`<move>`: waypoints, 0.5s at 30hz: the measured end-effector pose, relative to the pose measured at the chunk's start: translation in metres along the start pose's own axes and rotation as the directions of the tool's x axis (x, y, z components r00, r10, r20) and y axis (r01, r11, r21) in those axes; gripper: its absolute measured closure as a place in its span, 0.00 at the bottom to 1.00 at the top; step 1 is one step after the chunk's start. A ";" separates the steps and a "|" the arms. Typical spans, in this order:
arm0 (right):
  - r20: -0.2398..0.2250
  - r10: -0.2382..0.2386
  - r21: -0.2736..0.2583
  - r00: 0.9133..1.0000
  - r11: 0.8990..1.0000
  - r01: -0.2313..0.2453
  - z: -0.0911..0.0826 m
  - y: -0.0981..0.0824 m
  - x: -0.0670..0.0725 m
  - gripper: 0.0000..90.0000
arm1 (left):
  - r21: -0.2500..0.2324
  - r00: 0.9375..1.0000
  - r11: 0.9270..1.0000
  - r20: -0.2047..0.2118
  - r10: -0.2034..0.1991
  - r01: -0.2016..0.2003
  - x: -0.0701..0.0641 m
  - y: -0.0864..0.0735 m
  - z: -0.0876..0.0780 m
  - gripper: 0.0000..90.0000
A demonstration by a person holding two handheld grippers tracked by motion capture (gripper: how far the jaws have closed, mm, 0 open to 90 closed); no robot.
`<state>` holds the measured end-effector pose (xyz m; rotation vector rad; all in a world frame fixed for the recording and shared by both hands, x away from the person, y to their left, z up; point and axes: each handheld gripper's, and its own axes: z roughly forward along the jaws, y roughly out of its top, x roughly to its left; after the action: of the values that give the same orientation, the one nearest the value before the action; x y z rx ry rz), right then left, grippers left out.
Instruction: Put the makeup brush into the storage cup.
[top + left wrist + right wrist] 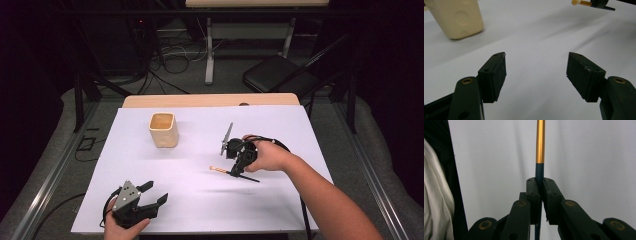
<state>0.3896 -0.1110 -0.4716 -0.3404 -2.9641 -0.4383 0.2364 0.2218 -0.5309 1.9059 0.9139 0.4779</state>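
Observation:
A small brush (220,170) with a dark handle, a gold sleeve and a pale tip lies level just above the white sheet, right of centre. My right gripper (234,171) is shut on its dark handle. In the right gripper view the pads (533,192) pinch the handle and the brush's gold sleeve (540,142) runs straight ahead. My left gripper (156,192) rests at the front left of the table, open with nothing between its fingers (495,75). A cream square cup (163,130) stands upright at the back left; the left gripper view has the cup (456,17) and the brush tip (575,2) far ahead.
The white sheet (200,200) covers a wooden table whose far edge (210,100) shows bare. Behind the table stand a black folding chair (280,75) and a bench frame, with cables on the floor. A metal rail runs along each side of the table.

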 end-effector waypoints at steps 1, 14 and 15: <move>-0.004 0.004 -0.013 1.000 1.000 -0.004 0.000 0.001 0.001 0.93 | 0.000 1.000 1.000 -0.001 -0.001 0.001 0.000 0.000 0.000 0.36; -0.033 -0.017 -0.084 0.999 0.996 0.014 0.001 0.007 0.009 0.93 | -0.001 1.000 1.000 0.000 0.000 0.000 0.000 0.000 0.000 0.36; -0.034 -0.016 -0.082 0.999 0.997 0.013 0.001 0.008 0.010 0.93 | -0.002 1.000 1.000 0.002 0.000 0.000 0.000 0.000 0.000 0.36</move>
<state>0.3821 -0.1018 -0.4687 -0.3165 -2.9228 -0.5620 0.2364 0.2218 -0.5310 1.9042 0.9123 0.4764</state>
